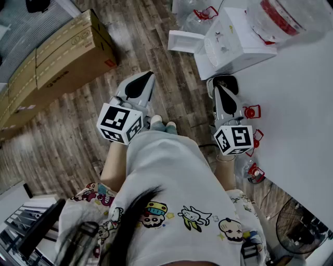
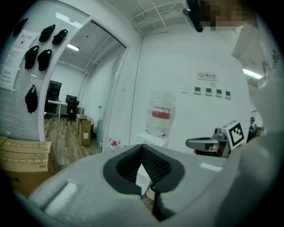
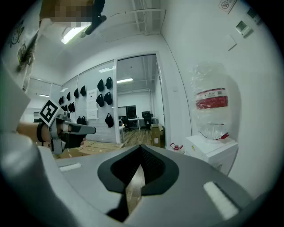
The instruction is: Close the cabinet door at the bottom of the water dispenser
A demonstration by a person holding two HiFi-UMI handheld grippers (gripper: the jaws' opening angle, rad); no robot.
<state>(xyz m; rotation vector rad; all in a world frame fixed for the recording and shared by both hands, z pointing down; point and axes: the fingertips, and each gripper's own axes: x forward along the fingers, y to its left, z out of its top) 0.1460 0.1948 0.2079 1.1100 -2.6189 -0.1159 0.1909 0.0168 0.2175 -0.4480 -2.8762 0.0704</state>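
The white water dispenser (image 1: pixel 229 44) stands against the wall at the upper right of the head view, with a clear bottle (image 1: pixel 276 18) on top. Its white cabinet door (image 1: pixel 183 41) sticks out to the left, open. My left gripper (image 1: pixel 147 79) and right gripper (image 1: pixel 220 87) are held side by side in front of me, short of the dispenser, both shut with nothing between the jaws. The left gripper view shows its gripper (image 2: pixel 143 148) aimed toward the dispenser (image 2: pixel 153 138). In the right gripper view the gripper (image 3: pixel 141 148) has the dispenser (image 3: pixel 213 150) to its right.
Long cardboard boxes (image 1: pixel 62 57) lie on the wood floor at the left. Empty bottles with red handles (image 1: pixel 200 14) sit beside the dispenser, and more red-capped ones (image 1: pixel 253 111) line the wall at the right. A fan (image 1: pixel 302 223) is at the bottom right.
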